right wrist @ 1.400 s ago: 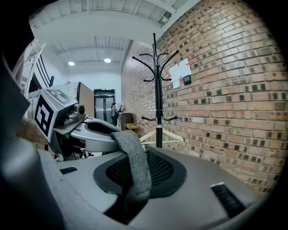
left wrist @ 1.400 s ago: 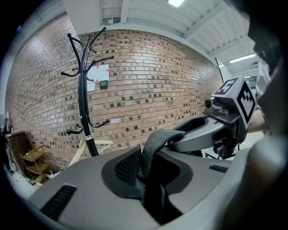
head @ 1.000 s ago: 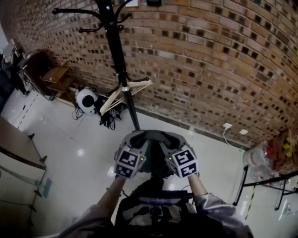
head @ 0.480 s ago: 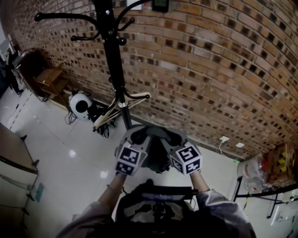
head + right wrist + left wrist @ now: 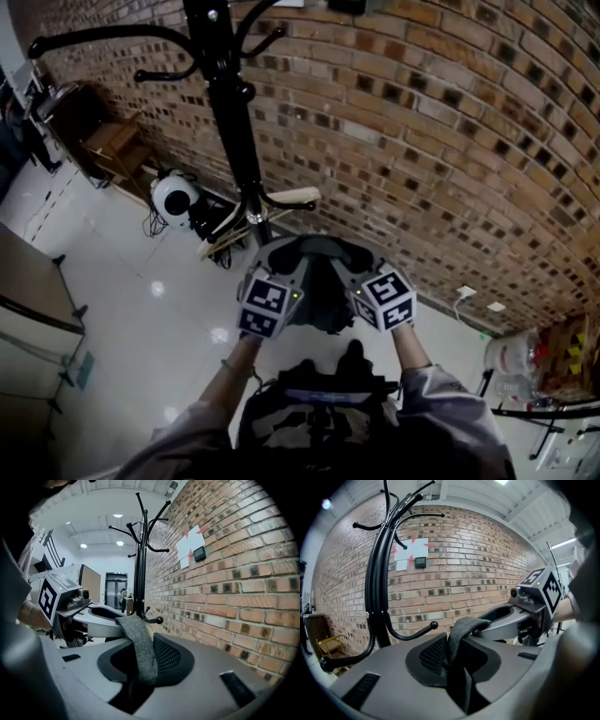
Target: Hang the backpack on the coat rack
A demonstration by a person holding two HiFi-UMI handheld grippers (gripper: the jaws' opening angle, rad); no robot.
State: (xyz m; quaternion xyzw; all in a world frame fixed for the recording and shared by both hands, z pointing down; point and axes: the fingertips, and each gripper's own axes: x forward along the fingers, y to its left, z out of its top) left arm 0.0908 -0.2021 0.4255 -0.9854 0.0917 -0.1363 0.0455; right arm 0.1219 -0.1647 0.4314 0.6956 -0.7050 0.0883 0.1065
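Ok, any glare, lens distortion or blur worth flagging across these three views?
Head view: brick wall bows, lamp glare spots the floor. Left gripper view: coat rack bends strongly, corners go black. Right gripper view: backpack strap sharp, edges vignetted.

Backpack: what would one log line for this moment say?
left tongs: shut on strap | right tongs: shut on strap | backpack: dangling below tongs, not on rack | coat rack: just ahead

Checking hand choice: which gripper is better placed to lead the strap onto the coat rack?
Left, likely. The left gripper and right gripper both clamp the strap, but the left sits nearer the coat rack, a low hook just ahead.
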